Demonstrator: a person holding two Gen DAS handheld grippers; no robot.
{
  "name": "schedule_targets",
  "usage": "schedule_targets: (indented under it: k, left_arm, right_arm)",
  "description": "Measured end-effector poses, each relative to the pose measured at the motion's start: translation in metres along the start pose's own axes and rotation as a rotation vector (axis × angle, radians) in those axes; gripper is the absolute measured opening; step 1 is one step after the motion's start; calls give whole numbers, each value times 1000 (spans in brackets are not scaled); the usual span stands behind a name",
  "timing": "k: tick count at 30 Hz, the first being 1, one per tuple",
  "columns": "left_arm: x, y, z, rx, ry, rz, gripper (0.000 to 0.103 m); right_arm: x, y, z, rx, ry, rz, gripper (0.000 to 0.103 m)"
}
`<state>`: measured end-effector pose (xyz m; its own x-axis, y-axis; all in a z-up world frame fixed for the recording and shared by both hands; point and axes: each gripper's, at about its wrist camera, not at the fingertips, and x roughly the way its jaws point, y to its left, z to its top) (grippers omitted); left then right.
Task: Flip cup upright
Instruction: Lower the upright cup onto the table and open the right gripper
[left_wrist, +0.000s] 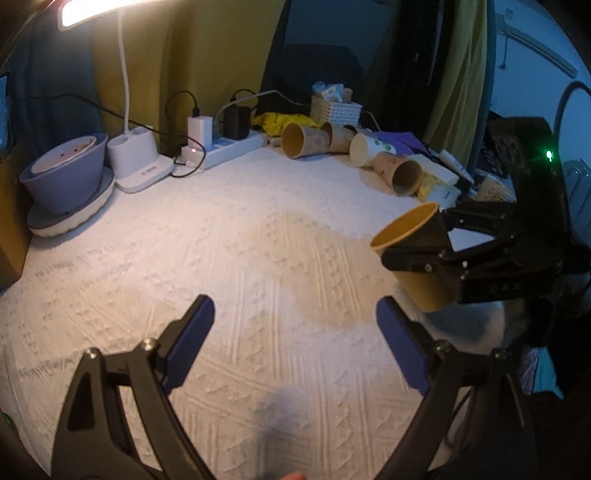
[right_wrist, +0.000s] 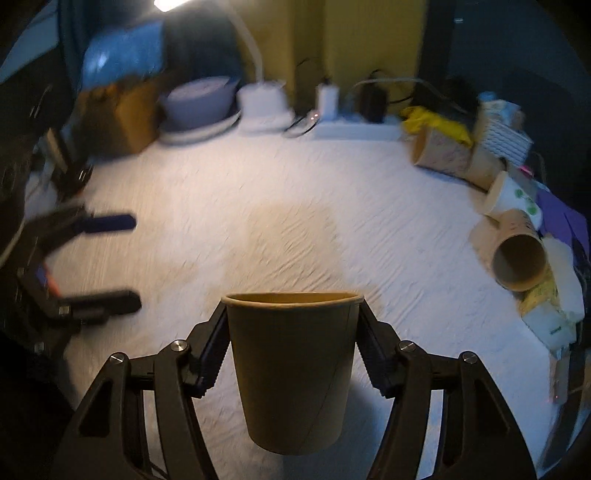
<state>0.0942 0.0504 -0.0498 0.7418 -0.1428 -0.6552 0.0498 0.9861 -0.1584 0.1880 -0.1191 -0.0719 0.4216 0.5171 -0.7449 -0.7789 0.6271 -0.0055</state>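
Right now the right claw (right_wrist: 291, 328) is clamped on a brown paper cup (right_wrist: 293, 373), mouth up, held above the white textured counter (left_wrist: 258, 258). Left claw (left_wrist: 295, 321) spread wide w/ nothing in it. Other paper cups (left_wrist: 400, 173) lie tipped near the back edge.

Both wrist views low over white bedspread (left_wrist: 236, 258), facing lamp-side clutter (shared).

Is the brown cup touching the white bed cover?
Apart. In the left wrist view the brown cup, clamped in the right gripper, hangs tilted above the white cover, with cover showing beneath its base.
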Motion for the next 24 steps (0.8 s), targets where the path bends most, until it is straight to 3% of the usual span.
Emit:
schedule_targets:
  k: [8, 24]
  left_arm:
    - [5, 11, 4, -64, -9, 28, 90]
    - [2, -4, 0, -50, -25, -12, 90]
  right_arm:
    - [14, -13, 8, 75, -163, -10, 67]
    - [-10, -7, -23, 97, -212, -51, 67]
